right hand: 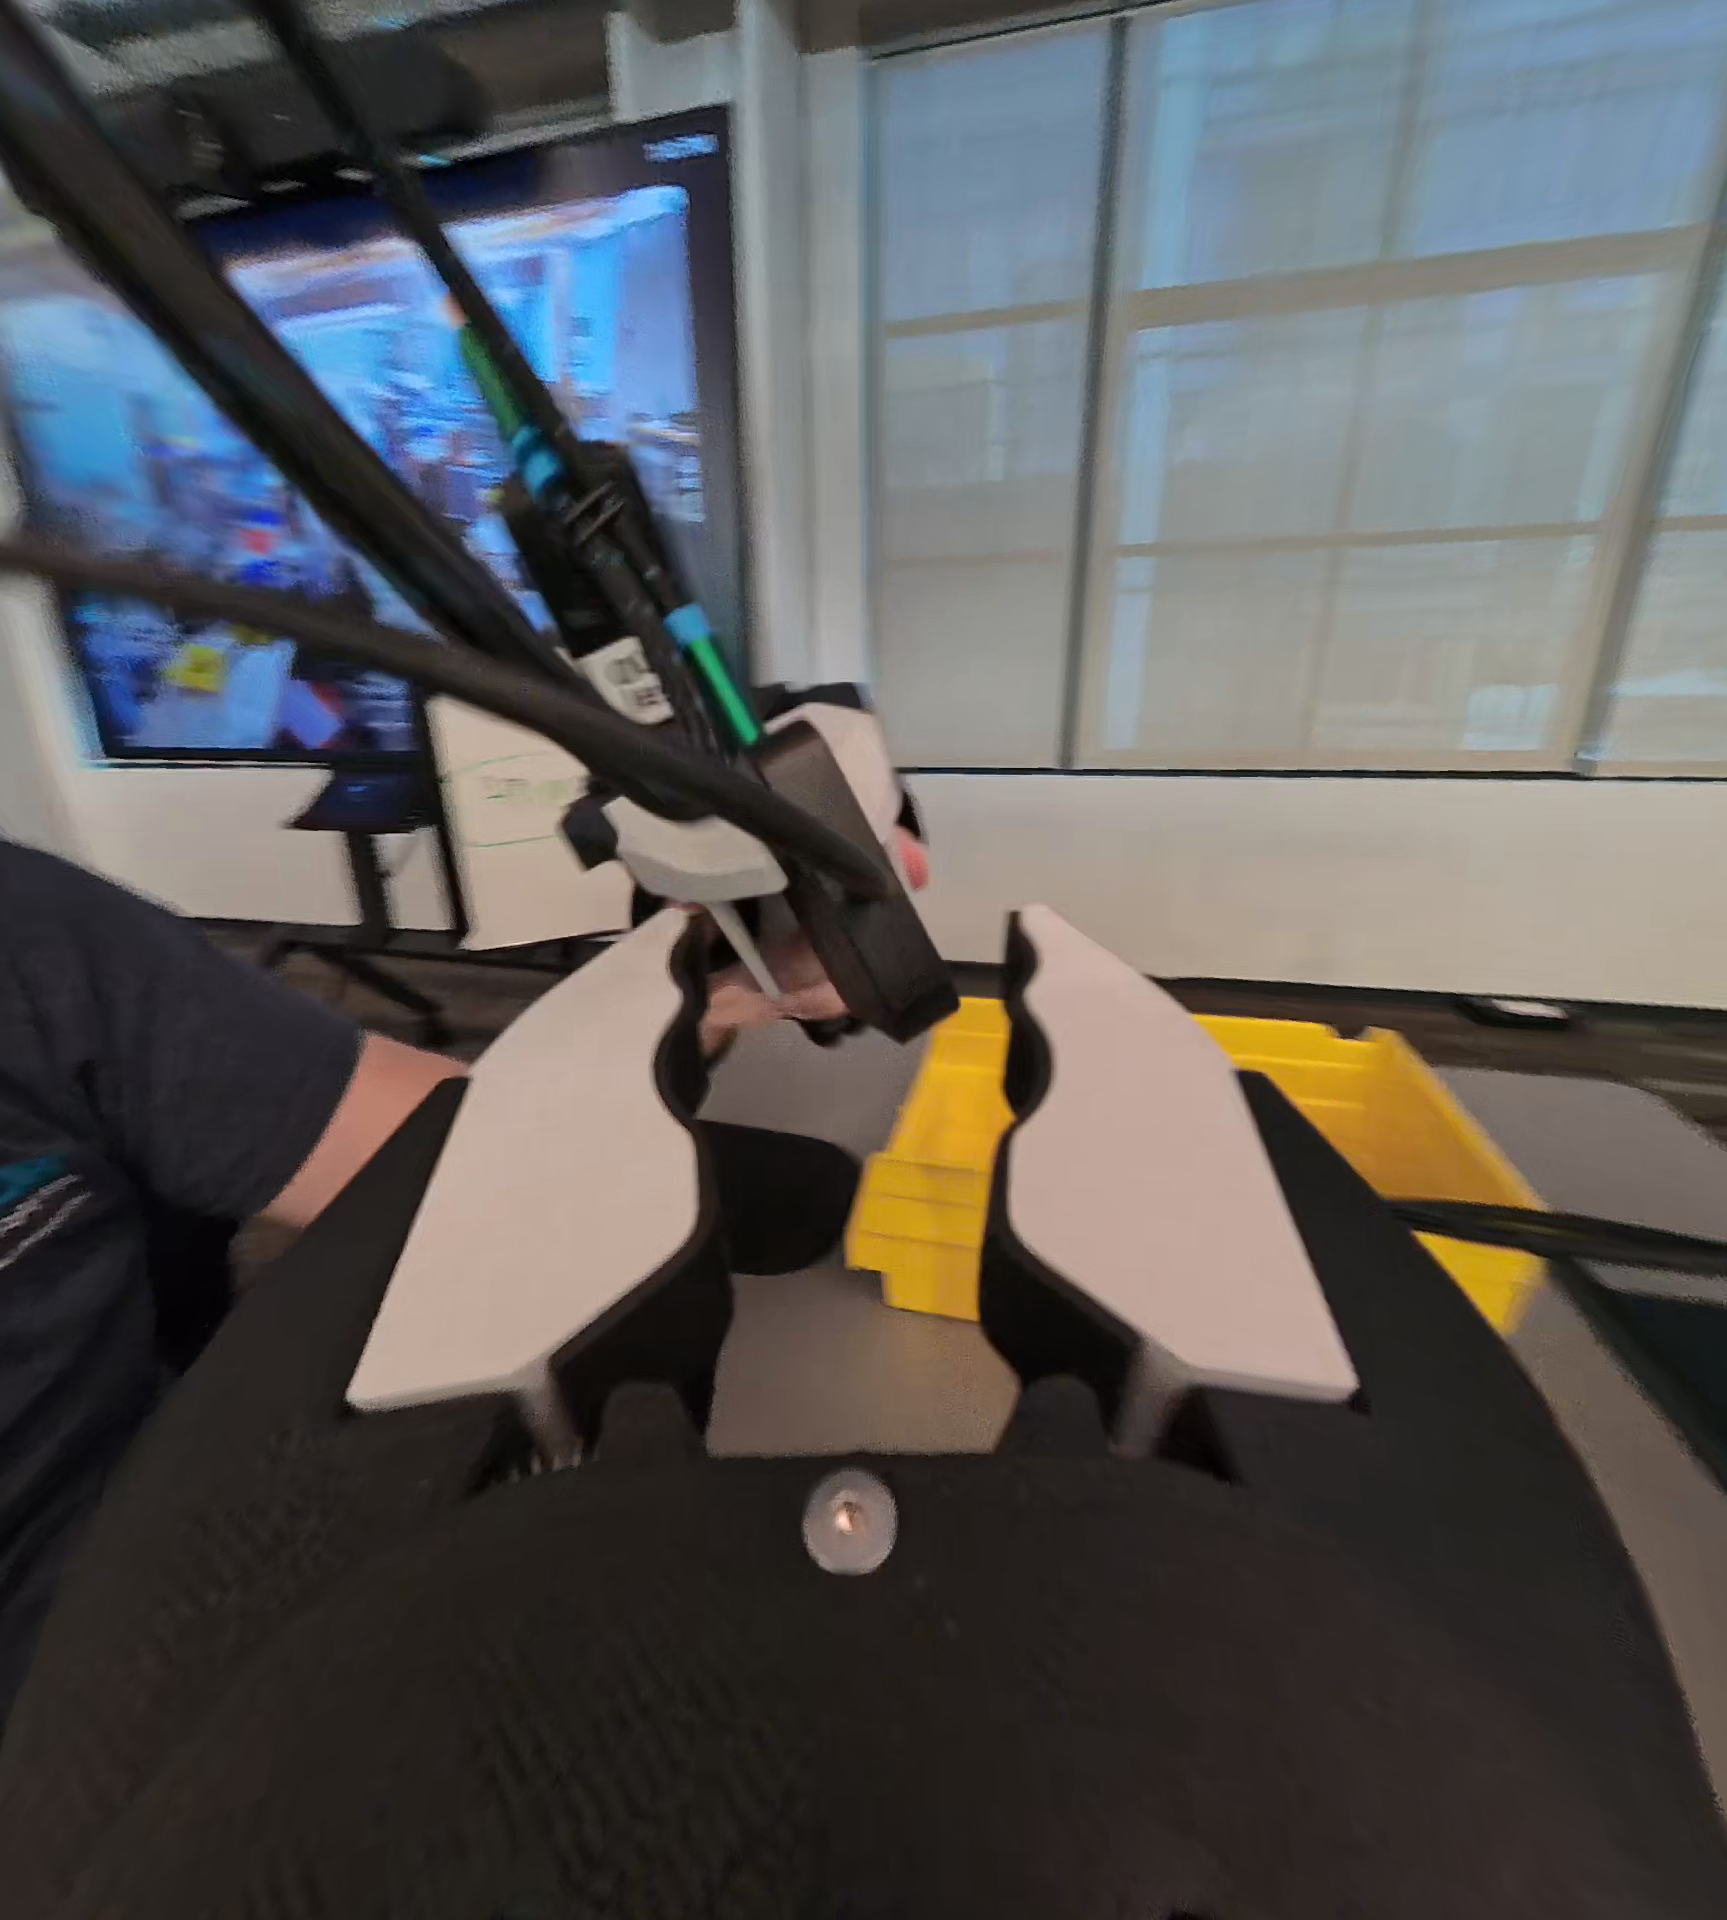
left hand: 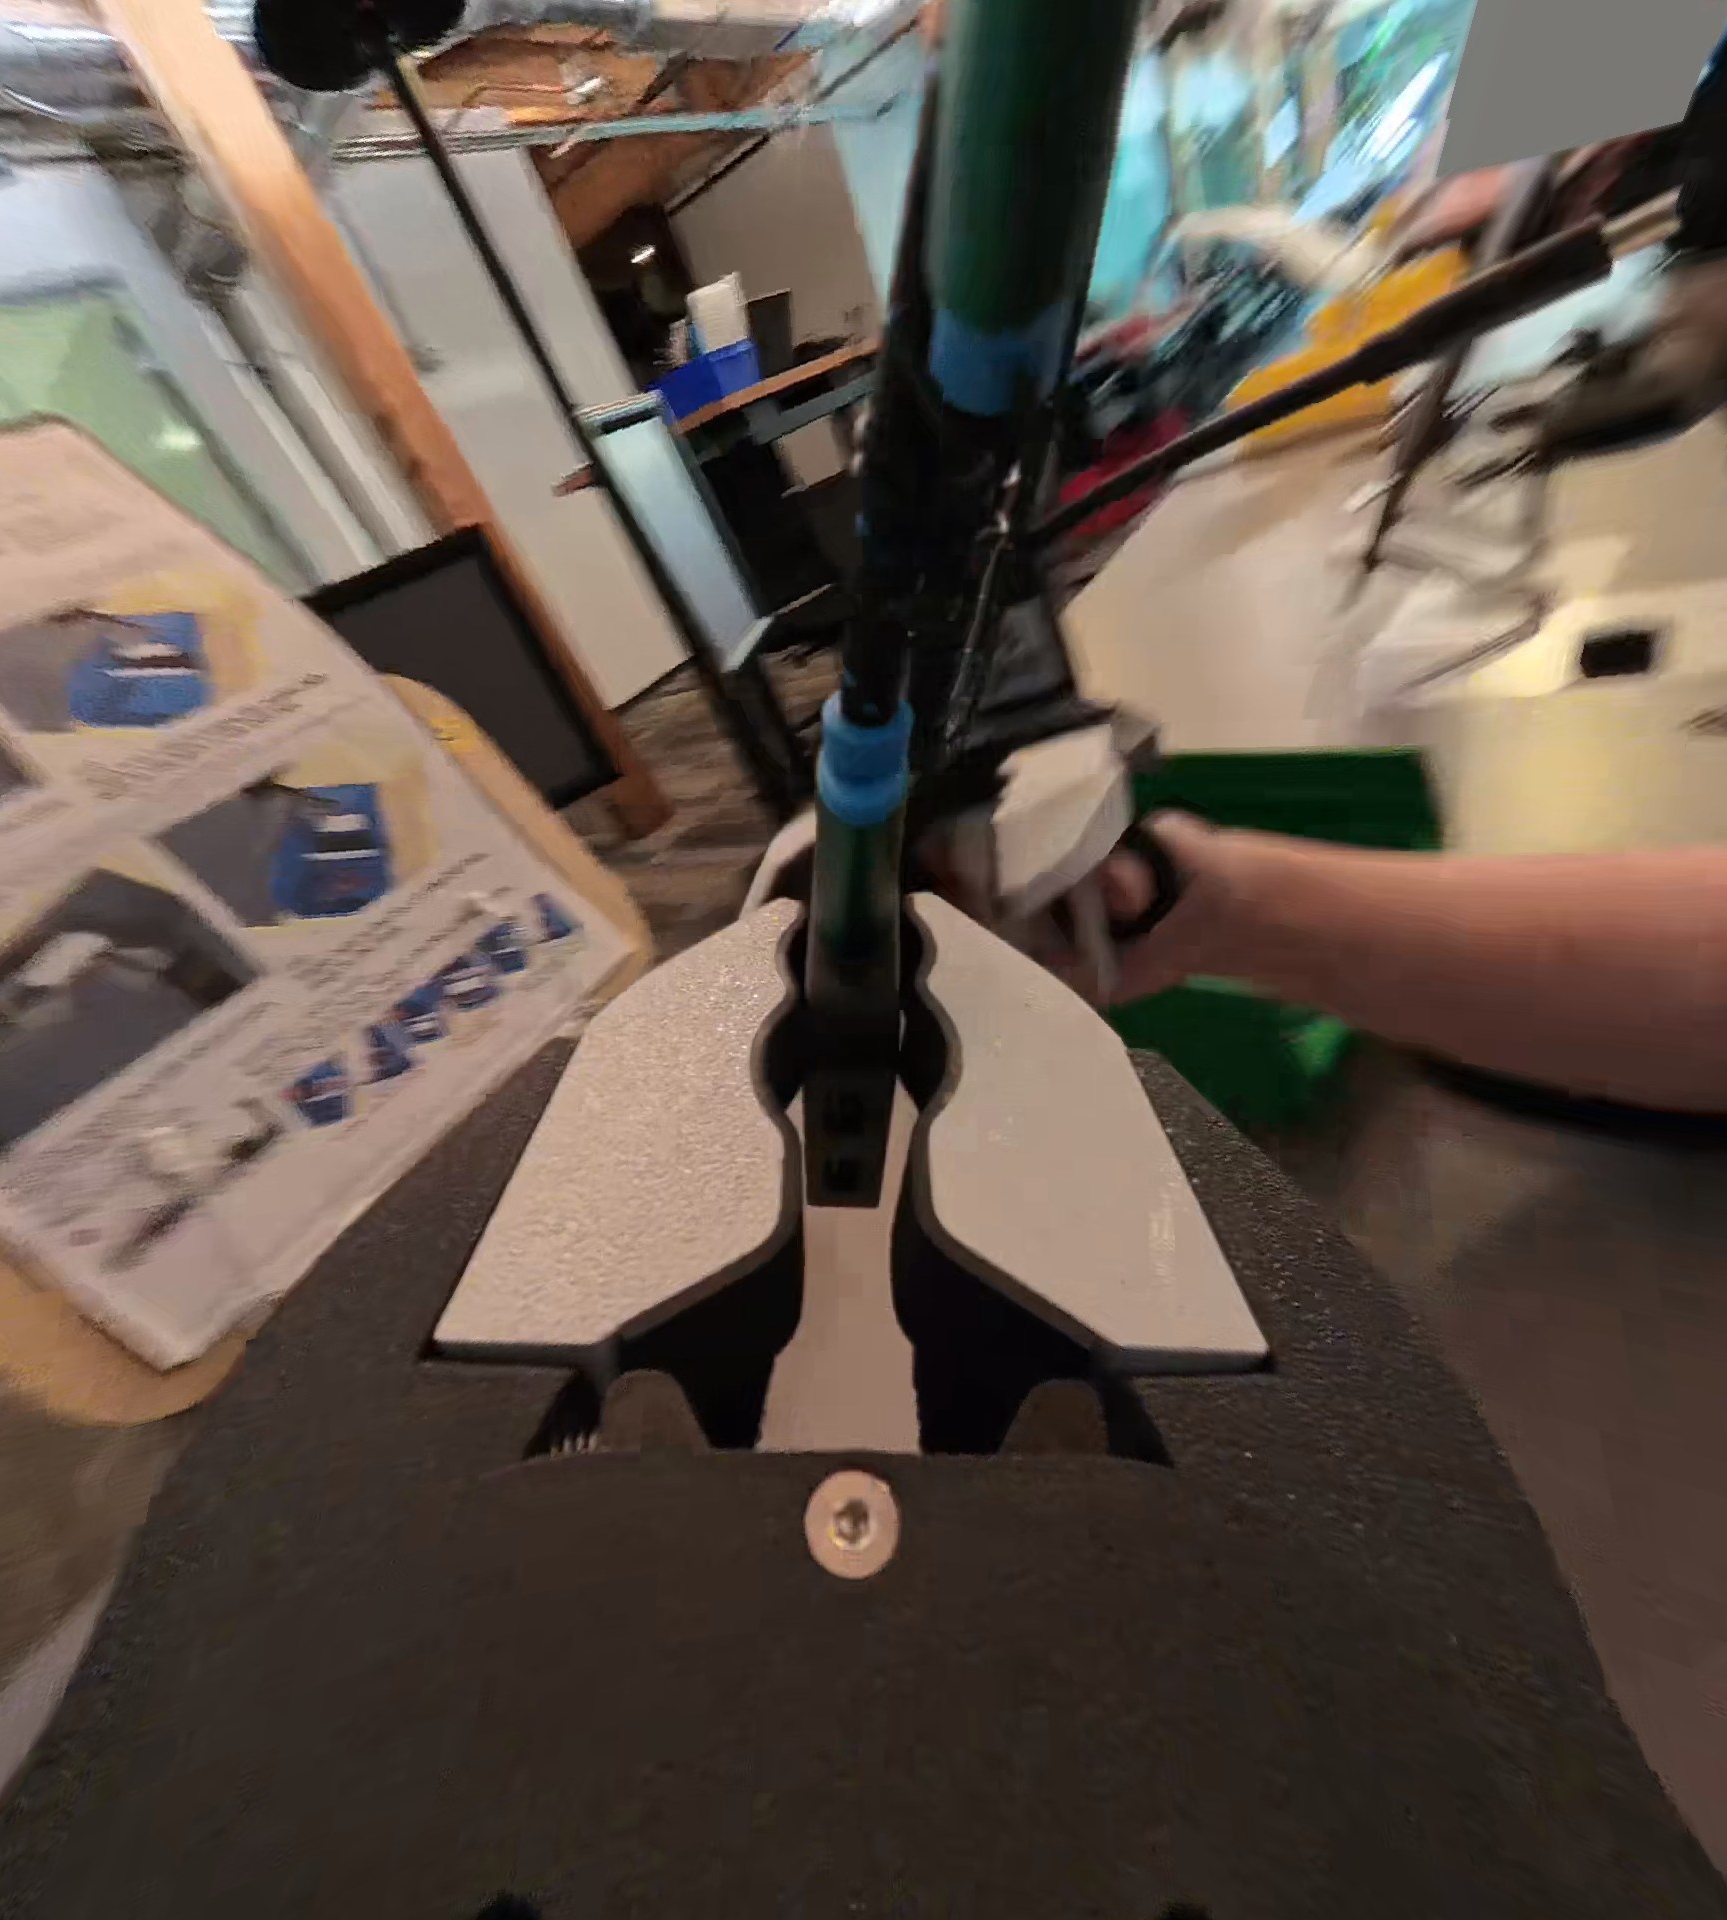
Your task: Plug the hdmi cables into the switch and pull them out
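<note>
Left gripper (left hand: 848,1049) clamps the black switch (left hand: 846,1101) edge-on, lifted off the table, hdmi cables (left hand: 854,821) running away from it. Right gripper (right hand: 851,997) is open, empty, near the switch's free end. Risk: thin clamp, so a plug pull may twist the switch loose.

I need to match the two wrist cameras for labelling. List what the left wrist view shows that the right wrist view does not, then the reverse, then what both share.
Only the left wrist view: a printed cardboard box at left, a green plastic bin behind the forearm, and the left gripper shut on the black plug of a green cable with blue tape.

Only the right wrist view: a yellow plastic bin, a large wall screen, tall windows, and the open, empty right gripper.

Both: the black switch box, held aloft with black cables attached.
</note>
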The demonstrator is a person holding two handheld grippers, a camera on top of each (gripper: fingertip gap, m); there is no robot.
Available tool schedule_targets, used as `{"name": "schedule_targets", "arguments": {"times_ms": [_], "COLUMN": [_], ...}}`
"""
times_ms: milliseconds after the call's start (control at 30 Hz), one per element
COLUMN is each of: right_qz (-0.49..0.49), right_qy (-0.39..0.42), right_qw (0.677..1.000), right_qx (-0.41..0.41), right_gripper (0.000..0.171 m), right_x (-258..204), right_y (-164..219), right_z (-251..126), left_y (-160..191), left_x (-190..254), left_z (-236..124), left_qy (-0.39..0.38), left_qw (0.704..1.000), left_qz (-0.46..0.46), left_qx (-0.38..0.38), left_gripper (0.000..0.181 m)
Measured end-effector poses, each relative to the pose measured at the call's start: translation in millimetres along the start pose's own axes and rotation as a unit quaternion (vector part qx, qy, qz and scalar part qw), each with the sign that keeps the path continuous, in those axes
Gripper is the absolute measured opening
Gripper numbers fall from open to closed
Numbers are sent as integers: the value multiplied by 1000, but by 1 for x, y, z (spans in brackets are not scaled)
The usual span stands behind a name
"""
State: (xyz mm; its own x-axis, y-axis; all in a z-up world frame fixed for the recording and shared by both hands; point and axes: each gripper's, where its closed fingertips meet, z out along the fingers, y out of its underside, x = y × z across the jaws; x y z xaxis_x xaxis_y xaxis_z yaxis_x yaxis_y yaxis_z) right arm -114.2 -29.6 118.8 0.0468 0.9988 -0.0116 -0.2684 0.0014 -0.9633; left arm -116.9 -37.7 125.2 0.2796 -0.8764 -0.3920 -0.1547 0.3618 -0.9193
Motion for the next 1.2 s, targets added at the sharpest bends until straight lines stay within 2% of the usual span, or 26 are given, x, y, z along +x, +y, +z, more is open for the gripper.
{"name": "schedule_targets", "arguments": {"times_ms": [33,133,200,267,367,467,533,633,733,767,800,833,900,1000,1200], "right_qz": [-16,-110,-192,-264,-340,-384,-408,-451,-491,-503,-513,-513,-515,-539,-544], "right_qy": [39,146,219,276,298,256,240,256,285,296,291,278,278,275,269], "right_qw": [999,980,947,906,869,857,834,766,691,676,674,681,682,669,673], "right_qx": [-7,-78,-134,-182,-202,-229,-284,-380,-447,-449,-445,-442,-438,-431,-424], "right_gripper": [62,65,64,70,79,79,72,51,37,27,15,13,13,13,12], "right_x": [10,23,25,21,4,-14,-8,19,44,49,47,43,40,33,16], "right_y": [-8,-27,-39,-48,-59,-45,-18,16,32,31,31,33,29,21,5], "right_z": [-11,-50,-70,-78,-66,-40,-31,-34,-49,-52,-50,-47,-45,-43,-46], "left_y": [5,21,33,45,62,84,94,98,93,92,92,90,83,71,57], "left_x": [-10,-30,-42,-54,-63,-62,-58,-57,-55,-54,-54,-55,-55,-53,-61], "left_z": [-1,-2,0,3,11,21,29,34,35,34,33,31,29,23,12], "left_qy": [-35,-97,-133,-169,-192,-188,-174,-178,-186,-185,-187,-193,-203,-207,-239], "left_qw": [998,985,972,949,920,904,899,886,873,871,866,859,852,856,851], "left_qz": [35,101,136,187,239,267,277,303,337,343,351,365,387,393,404], "left_qx": [-26,-97,-140,-188,-245,-277,-291,-302,-298,-300,-304,-304,-289,-264,-235], "left_gripper": [14,14,14,14,14,14,14,14,14,14,14,14,14,15,31]}}
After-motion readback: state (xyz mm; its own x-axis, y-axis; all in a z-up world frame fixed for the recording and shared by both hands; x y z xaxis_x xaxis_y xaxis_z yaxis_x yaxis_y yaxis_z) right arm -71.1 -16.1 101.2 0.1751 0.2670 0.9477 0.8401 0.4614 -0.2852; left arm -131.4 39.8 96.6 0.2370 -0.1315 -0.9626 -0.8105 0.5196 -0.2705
